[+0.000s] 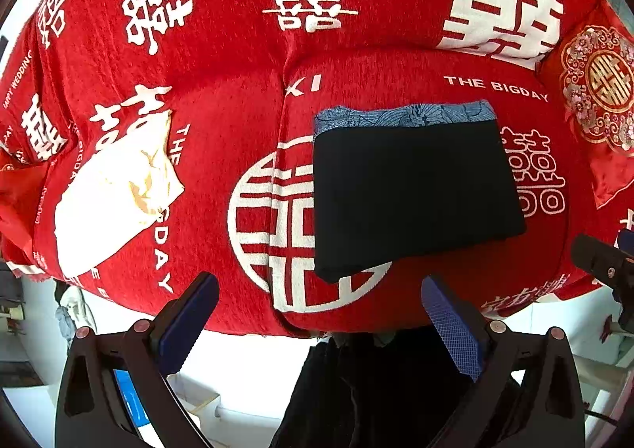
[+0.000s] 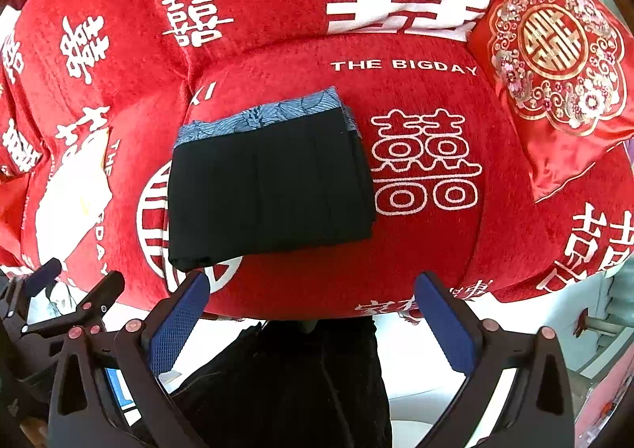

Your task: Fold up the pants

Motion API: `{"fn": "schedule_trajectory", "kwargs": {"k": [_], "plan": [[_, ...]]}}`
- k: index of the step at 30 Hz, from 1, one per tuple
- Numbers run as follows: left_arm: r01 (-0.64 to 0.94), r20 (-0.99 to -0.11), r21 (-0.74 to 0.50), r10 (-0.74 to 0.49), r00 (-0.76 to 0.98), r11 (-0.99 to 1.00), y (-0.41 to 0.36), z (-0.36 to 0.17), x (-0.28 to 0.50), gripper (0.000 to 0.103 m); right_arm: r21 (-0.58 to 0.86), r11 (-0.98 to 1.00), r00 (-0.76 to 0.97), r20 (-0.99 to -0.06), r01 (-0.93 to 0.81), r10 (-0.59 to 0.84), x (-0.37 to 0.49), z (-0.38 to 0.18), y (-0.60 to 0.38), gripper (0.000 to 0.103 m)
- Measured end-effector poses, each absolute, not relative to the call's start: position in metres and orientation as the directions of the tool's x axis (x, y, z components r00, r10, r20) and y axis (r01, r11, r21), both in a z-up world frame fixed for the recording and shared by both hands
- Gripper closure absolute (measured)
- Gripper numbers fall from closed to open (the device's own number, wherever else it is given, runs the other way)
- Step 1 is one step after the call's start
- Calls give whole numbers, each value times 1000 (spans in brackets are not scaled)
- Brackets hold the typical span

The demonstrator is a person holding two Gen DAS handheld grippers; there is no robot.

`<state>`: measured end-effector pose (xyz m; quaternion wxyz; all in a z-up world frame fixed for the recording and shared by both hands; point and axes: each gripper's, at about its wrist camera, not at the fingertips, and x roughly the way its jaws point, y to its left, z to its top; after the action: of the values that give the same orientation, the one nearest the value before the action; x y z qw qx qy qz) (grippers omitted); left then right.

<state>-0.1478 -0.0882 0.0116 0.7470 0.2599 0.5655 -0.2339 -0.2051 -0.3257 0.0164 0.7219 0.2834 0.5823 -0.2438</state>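
Note:
Black pants lie folded into a flat rectangle on a red sofa cover, resting on a blue patterned folded cloth whose far edge shows. The right wrist view shows the same black pants over the blue cloth. My left gripper hangs open off the sofa's front edge, short of the pants, with nothing between its blue pads. My right gripper is open too, just in front of the stack's near edge, holding nothing. The right gripper's tip shows at the left wrist view's right edge.
The red sofa cover bears white characters. A white and gold cloth lies to the left. A red embroidered cushion leans at the right. A person's dark trousers and white floor are below. The left gripper appears at the left edge.

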Motion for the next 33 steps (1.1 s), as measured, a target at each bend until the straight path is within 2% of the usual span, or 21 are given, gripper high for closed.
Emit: {"fn": "schedule_trajectory", "kwargs": {"k": [33], "plan": [[669,-966,102,-88,244,736,-93,20,-152,0,29,770,160,-983,637,-95,-189,28,-305,0]]}}
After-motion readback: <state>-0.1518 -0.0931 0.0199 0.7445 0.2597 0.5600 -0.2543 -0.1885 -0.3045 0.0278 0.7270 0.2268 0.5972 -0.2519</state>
